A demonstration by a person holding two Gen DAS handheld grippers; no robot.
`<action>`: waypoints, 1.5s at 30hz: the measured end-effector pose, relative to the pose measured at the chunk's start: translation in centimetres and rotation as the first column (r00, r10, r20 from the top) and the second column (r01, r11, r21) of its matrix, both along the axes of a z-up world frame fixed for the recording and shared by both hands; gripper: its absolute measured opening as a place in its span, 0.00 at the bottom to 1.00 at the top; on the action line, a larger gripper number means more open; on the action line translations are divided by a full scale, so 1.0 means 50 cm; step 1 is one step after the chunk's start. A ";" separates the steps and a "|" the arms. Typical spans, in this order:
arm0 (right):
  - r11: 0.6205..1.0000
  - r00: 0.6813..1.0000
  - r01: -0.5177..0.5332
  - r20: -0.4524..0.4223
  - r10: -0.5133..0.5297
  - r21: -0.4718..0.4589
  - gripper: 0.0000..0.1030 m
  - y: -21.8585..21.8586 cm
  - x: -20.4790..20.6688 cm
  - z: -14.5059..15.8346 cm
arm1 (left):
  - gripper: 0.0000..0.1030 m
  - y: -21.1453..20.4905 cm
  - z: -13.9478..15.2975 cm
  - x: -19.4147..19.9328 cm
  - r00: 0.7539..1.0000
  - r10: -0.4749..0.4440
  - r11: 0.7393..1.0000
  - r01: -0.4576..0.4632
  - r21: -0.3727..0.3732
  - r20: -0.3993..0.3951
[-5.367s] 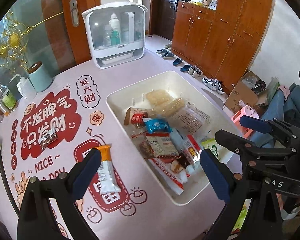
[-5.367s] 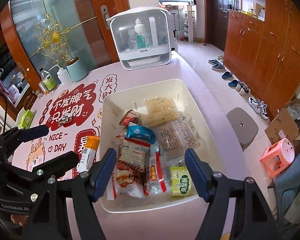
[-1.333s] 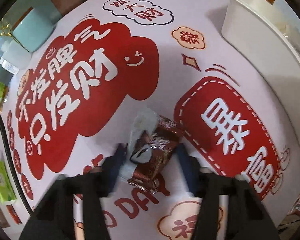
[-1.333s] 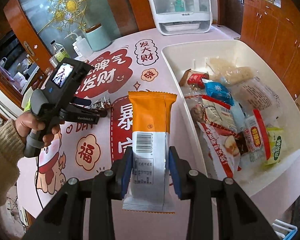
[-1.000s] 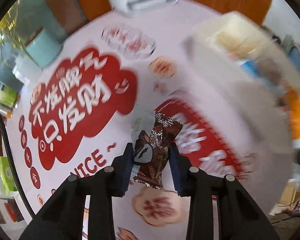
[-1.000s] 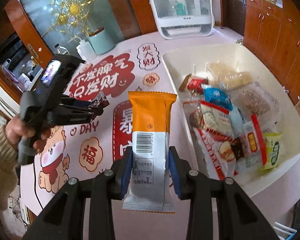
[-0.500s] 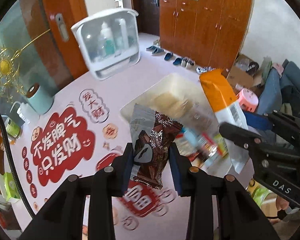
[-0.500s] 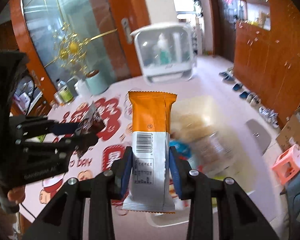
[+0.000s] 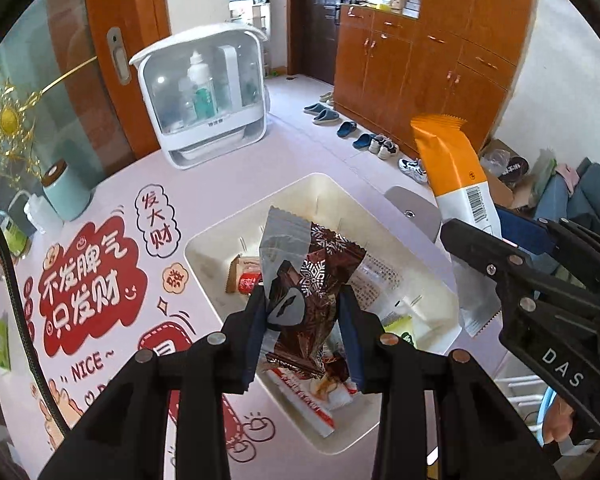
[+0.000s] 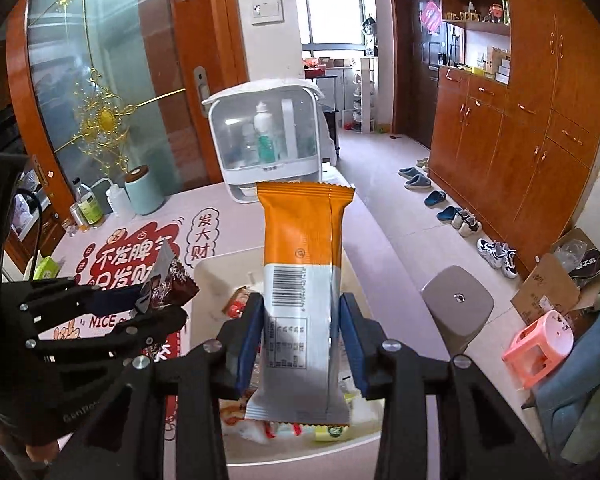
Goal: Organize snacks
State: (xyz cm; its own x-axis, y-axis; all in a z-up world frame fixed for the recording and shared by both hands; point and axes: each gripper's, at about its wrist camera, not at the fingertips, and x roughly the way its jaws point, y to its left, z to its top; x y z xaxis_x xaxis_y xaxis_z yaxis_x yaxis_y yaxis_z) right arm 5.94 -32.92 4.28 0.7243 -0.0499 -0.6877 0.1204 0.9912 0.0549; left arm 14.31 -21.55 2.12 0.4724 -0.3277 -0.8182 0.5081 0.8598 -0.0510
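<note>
Here, left gripper (image 9: 304,320) clamped on brown snack packet (image 9: 312,280), held upright above white bin (image 9: 204,248). Right gripper (image 10: 302,336) opening, orange-and-white snack bar (image 10: 304,280) upright between its pads, over the same bin of snacks.

white bin (image 9: 204,250) near the table's (image 9: 308,160) right edge is open-topped, reachable from above; its near half is piled with snack packs (image 9: 312,384), far end mostly bare; both grippers hang side by side above it, close together; clear cabinet (image 9: 204,100) blocks the far edge; teal canister (image 9: 66,190) and bottles crowd the far-left corner; printed middle strip lies free
</note>
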 end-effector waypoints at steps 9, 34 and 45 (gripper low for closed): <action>0.997 0.997 -0.028 -0.076 0.034 0.076 0.52 -0.044 0.053 -0.040 | 0.96 0.017 -0.018 0.002 0.995 0.095 0.995 -0.095 -0.026 0.016; 0.989 0.979 -0.078 -0.175 0.100 0.128 0.55 0.023 0.015 -0.108 | 0.96 0.160 -0.036 -0.086 0.953 0.304 0.953 -0.304 0.018 -0.011; 0.978 0.965 -0.128 -0.207 0.161 0.165 0.55 0.104 -0.050 -0.122 | 0.96 0.243 -0.040 -0.196 0.921 0.387 0.922 -0.386 0.033 -0.037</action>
State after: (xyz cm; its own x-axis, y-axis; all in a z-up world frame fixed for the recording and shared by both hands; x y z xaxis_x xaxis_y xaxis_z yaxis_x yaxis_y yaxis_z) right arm 3.44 -27.70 -1.83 0.5474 0.1589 -0.8216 0.0018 0.9816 0.1911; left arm 4.51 -9.38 0.14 0.5237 -0.1065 -0.8452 0.1343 0.9901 -0.0415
